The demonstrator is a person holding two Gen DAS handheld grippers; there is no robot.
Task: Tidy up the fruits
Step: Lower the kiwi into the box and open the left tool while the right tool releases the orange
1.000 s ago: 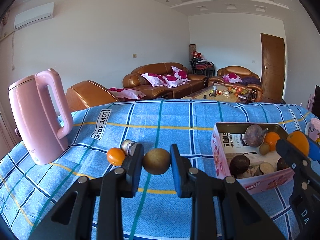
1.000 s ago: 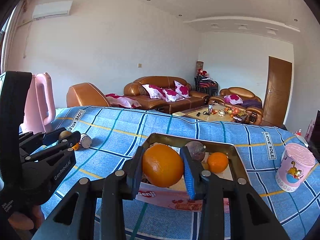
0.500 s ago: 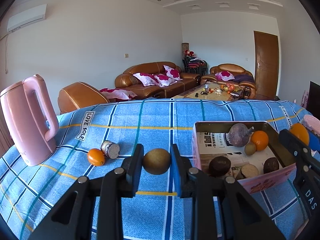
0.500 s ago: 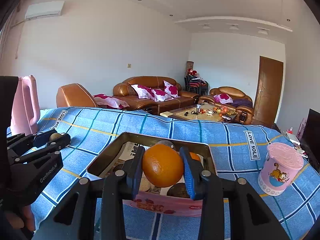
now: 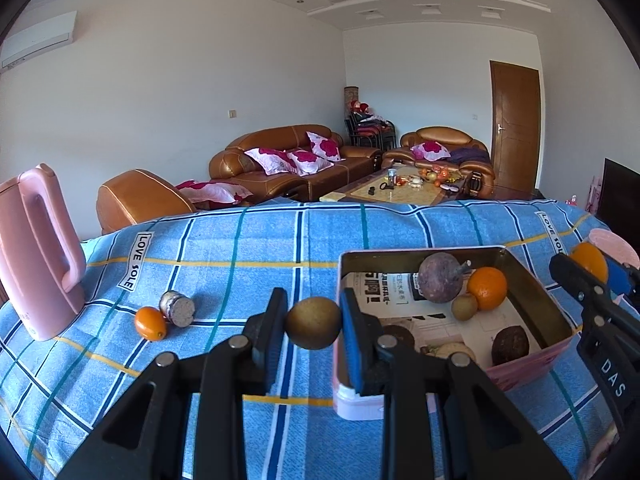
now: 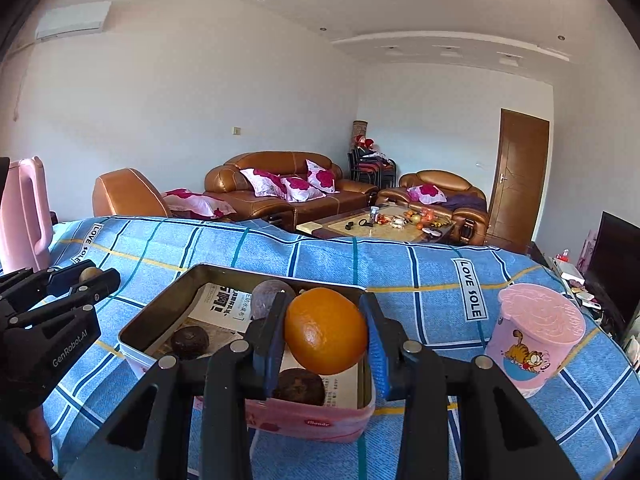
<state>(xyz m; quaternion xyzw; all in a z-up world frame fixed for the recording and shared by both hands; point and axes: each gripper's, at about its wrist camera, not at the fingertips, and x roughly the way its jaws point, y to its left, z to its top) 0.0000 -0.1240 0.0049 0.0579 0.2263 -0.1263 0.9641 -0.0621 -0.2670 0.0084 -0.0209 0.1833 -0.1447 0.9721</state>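
Observation:
My left gripper (image 5: 313,322) is shut on a small brown round fruit (image 5: 313,323), held above the blue checked tablecloth just left of the pink tin box (image 5: 532,358). In the box lie a purple fruit (image 5: 439,278), an orange (image 5: 487,288) and several dark and pale fruits on printed paper. My right gripper (image 6: 326,330) is shut on a large orange (image 6: 326,330), hanging over the near end of the tin box (image 6: 312,420). A small orange fruit (image 5: 150,323) and a grey-ended stub (image 5: 177,309) lie on the cloth at the left.
A pink kettle (image 5: 36,256) stands at the table's left edge. A pink lidded cup (image 6: 534,340) with a cartoon cat stands right of the box. Beyond the table are brown sofas and a coffee table.
Both grippers have shifted sideways across the table with their fruits still held. The box now sits closer to the left gripper, and the right gripper's orange hangs over the box's near end.

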